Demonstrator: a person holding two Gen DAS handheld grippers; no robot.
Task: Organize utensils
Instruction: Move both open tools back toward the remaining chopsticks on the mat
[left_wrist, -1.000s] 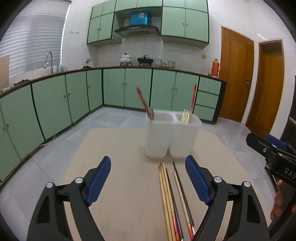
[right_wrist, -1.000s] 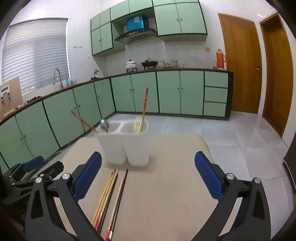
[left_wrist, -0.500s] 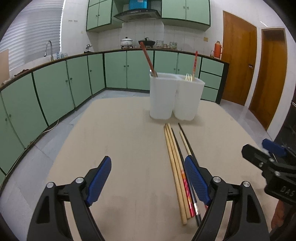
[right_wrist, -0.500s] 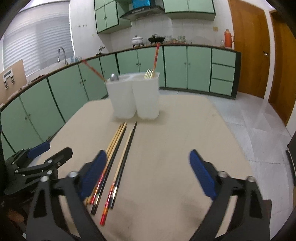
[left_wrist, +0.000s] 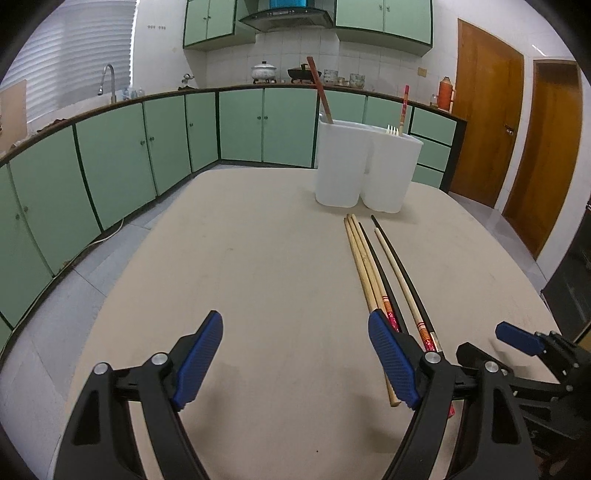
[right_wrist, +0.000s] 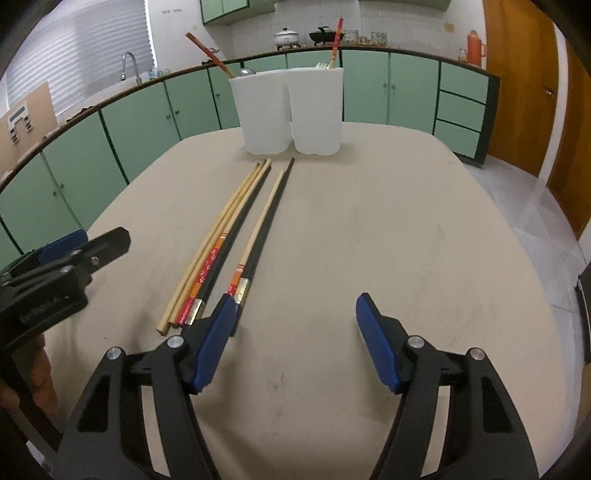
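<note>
Several chopsticks (left_wrist: 373, 262) lie side by side on the beige table, pointing at a white two-compartment holder (left_wrist: 364, 170); they also show in the right wrist view (right_wrist: 240, 236). The holder (right_wrist: 291, 110) has a red-handled spoon in its left cup and a fork and a red chopstick in its right cup. My left gripper (left_wrist: 295, 358) is open and empty, low over the table, its right finger beside the chopsticks' near ends. My right gripper (right_wrist: 295, 339) is open and empty, its left finger at the near ends of the chopsticks.
The beige table (left_wrist: 240, 266) drops off at rounded edges on all sides. Green kitchen cabinets (left_wrist: 110, 155) run along the left and back. Wooden doors (left_wrist: 487, 122) stand at the right. The other gripper shows at each view's edge (right_wrist: 55, 273).
Both grippers have pulled back from the holder and dropped low toward the table. The chopsticks' near ends now lie beside the fingers. Both stay open.
</note>
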